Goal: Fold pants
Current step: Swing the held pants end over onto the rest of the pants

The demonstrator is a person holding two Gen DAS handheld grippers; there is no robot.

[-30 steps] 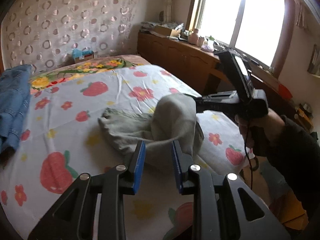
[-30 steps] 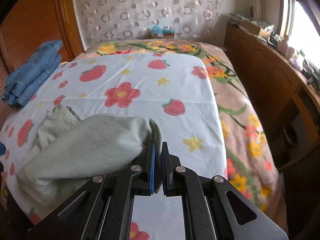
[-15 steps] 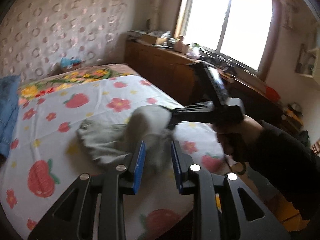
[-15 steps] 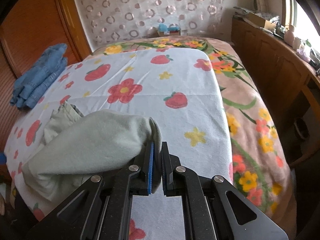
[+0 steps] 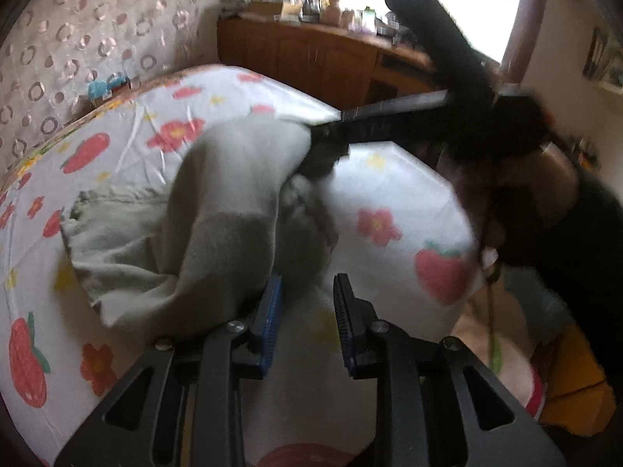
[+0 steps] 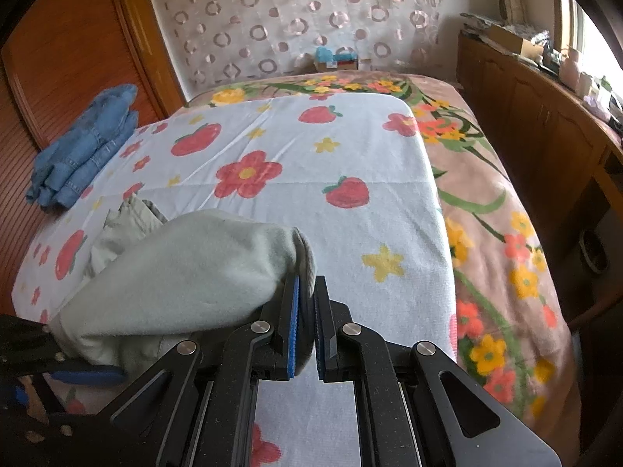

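Grey-green pants (image 5: 218, 214) lie bunched on the strawberry-print sheet (image 5: 389, 194). One fold of them is lifted. My right gripper (image 6: 305, 311) is shut on that raised fold of the pants (image 6: 187, 272), holding it above the sheet. In the left wrist view the right gripper (image 5: 331, 144) reaches in from the right, held by a hand in a dark sleeve. My left gripper (image 5: 305, 311) is open just in front of the near hanging edge of the pants. Its left pad (image 5: 272, 319) is beside the cloth, and nothing is pressed between the jaws.
Folded blue jeans (image 6: 85, 148) rest at the sheet's far left edge. A wooden cabinet (image 6: 545, 124) with clutter runs along the right under a window. A wooden wardrobe (image 6: 58, 58) stands at the left. The flowered bedspread (image 6: 506, 233) shows beyond the sheet.
My left gripper has come down and closer to the pants, which now fill much more of its view. The right gripper has kept its grip and barely moved.
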